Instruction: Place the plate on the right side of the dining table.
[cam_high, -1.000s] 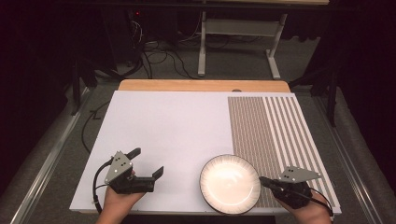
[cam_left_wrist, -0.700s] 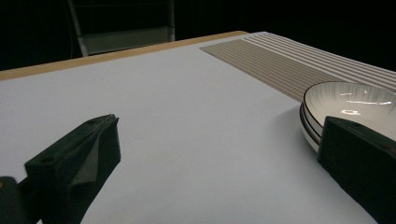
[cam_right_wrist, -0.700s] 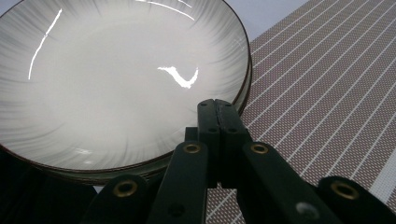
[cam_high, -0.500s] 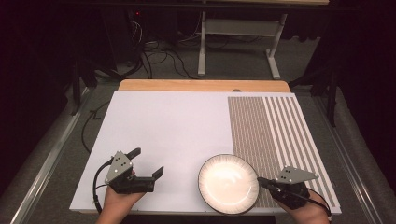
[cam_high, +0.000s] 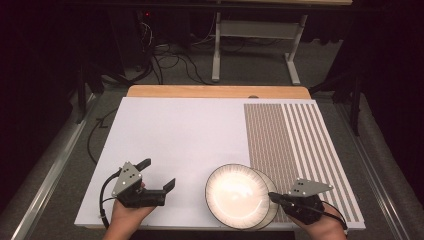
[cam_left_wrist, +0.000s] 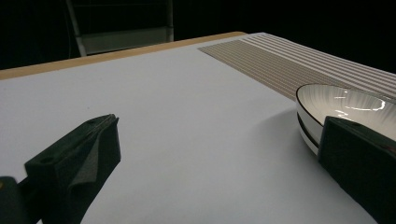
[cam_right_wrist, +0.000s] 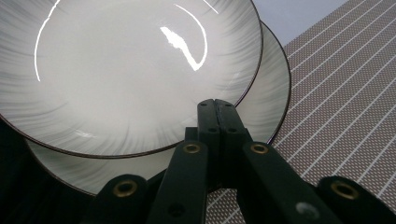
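white and glossy, the upper plate lay shifted off the lower plate toward the left gripper, near the front edge of the table. the right gripper was clenched on the upper plate's rim. the left gripper stood released, holding nothing. the right gripper view showed both dark rims apart; the left gripper view showed the stack from the side.

2 stacked plates: upper plate lies on the lower plate, shifted left, both on the table mat near its front edge. Left gripper sits left of the plates, apart; right gripper right, at their rims.
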